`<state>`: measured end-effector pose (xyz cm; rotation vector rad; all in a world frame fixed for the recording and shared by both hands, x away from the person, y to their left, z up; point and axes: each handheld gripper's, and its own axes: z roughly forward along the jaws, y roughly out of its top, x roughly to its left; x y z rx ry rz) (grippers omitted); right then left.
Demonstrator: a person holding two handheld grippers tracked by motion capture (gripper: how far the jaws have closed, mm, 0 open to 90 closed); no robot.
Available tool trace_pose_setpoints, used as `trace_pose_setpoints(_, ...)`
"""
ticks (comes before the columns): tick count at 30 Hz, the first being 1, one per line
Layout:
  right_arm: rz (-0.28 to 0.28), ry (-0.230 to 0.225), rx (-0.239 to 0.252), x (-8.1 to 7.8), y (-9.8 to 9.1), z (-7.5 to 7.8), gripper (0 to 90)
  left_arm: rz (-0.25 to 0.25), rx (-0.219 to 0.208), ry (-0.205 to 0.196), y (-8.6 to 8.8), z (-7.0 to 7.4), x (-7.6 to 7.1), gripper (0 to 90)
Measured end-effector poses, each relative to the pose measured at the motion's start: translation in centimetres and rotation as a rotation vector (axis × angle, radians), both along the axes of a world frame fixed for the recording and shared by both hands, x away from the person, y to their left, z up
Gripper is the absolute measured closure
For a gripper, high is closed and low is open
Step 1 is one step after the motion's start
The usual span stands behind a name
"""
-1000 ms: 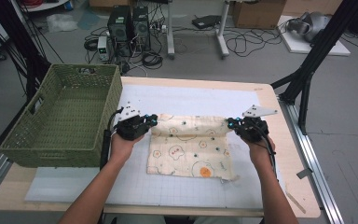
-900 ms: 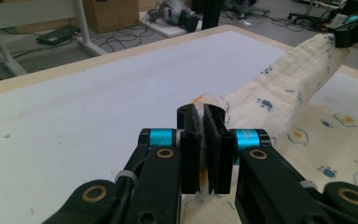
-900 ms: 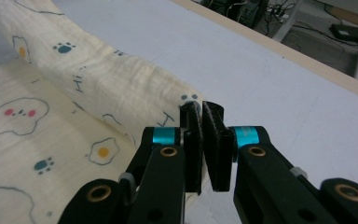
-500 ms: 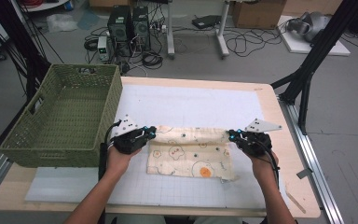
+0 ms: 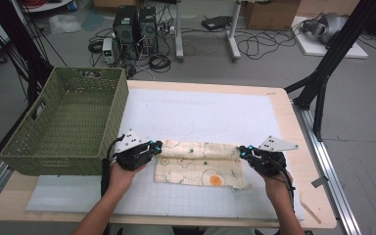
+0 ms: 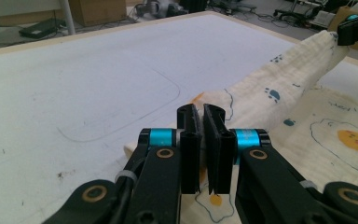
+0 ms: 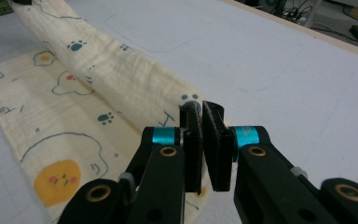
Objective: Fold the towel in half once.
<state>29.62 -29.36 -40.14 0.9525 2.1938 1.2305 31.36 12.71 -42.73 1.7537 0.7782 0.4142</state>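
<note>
Printed cloth (image 5: 200, 164) lies mid-desk (image 5: 200, 112), beside basket (image 5: 63, 122). Left claw (image 5: 157, 146) and right claw (image 5: 241, 152) each pinch a far corner, lifting that edge toward the person, apparently to fold it evenly.

Cream printed cloth, folded over along its far edge, on the white mat

The cloth (image 5: 200, 164) is pale cream crinkled fabric printed with fried eggs, blue paw prints and thin line drawings. It lies on the near half of the table, just right of the green basket, long side running left to right. Its far edge is raised off the mat and turned toward the near side as a soft roll (image 7: 116, 65), pinched at both end corners; the near part (image 6: 340, 135) lies flat, with an orange yolk print showing near its near-right corner.
</note>
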Motion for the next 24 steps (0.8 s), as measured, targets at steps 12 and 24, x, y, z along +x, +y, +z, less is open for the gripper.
trace_pose_setpoints(12,0.026,0.019,0.011,-1.8,0.0,-1.1,86.4,-0.029,0.003,0.022,0.2,-0.7,-1.0,84.5)
trace_pose_setpoints(24,0.033,0.031,0.025,-2.8,-0.3,-2.0,86.4,-0.039,0.015,0.055,0.6,-1.5,-1.5,83.6)
